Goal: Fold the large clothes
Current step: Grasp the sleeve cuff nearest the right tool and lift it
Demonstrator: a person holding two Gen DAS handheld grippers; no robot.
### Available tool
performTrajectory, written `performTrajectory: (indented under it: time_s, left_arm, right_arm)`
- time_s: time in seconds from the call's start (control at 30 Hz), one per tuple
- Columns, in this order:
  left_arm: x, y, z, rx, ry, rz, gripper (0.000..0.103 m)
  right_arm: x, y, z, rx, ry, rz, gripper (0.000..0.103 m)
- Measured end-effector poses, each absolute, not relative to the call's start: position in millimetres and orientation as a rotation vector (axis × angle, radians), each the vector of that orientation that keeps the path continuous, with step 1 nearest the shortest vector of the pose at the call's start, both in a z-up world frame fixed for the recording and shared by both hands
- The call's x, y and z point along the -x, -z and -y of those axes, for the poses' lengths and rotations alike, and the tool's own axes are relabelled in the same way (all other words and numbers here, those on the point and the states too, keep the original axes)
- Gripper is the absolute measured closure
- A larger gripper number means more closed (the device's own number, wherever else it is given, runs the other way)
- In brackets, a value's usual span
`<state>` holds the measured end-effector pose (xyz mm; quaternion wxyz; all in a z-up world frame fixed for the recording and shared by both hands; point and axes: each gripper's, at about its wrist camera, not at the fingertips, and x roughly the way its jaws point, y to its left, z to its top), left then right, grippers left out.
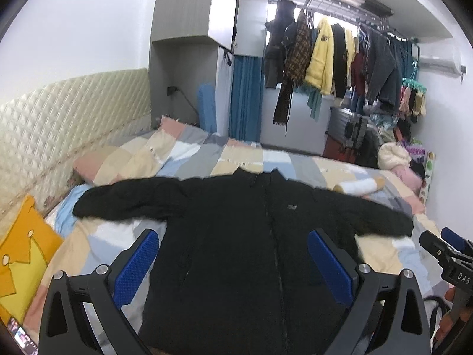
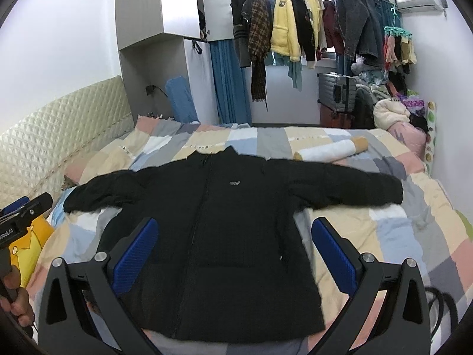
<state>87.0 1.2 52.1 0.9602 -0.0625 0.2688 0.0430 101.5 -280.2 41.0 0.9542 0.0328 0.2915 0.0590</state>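
A large black zip-up jacket (image 1: 242, 230) lies flat and face up on the patchwork bed, both sleeves spread out sideways, collar toward the far side. In the right wrist view the same jacket (image 2: 224, 236) fills the middle. My left gripper (image 1: 233, 254) hovers open above the jacket's lower body, its blue pads wide apart with nothing between them. My right gripper (image 2: 235, 245) is also open over the lower hem area, holding nothing. Each gripper shows at the edge of the other's view: the right gripper (image 1: 443, 245) and the left gripper (image 2: 26, 207).
A patchwork quilt (image 2: 384, 236) covers the bed. A rolled white towel (image 2: 331, 148) lies beyond the right sleeve. A yellow cushion (image 1: 20, 251) sits at the left, beside the padded headboard (image 1: 59, 124). Hanging clothes (image 2: 295, 29) and a suitcase (image 2: 337, 91) stand past the bed.
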Motion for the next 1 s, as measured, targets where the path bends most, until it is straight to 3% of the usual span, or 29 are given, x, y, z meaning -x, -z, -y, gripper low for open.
performTrajectory:
  time_s: [0.43,0.53,0.7,1.0]
  left_arm:
    - [-174,-60,12,0.142,0.012,-0.448,0.001]
    - [-191,-47,15,0.115,-0.003,-0.438,0.001]
    - [-223,-14,14,0.122,-0.028,-0.462,0.001]
    - [-254,44,3,0.157,-0.109,-0.527,0.001]
  right_arm:
    - [-185,-41,354,-0.029,0.009,-0.520,0.000]
    - [-207,-25,367,0.101,0.068,-0.463,0.000]
    - [-247,9,414,0.079,0.091,-0.474,0.000]
    - [-302,89,543,-0.171,0.196,-0.570,0.000]
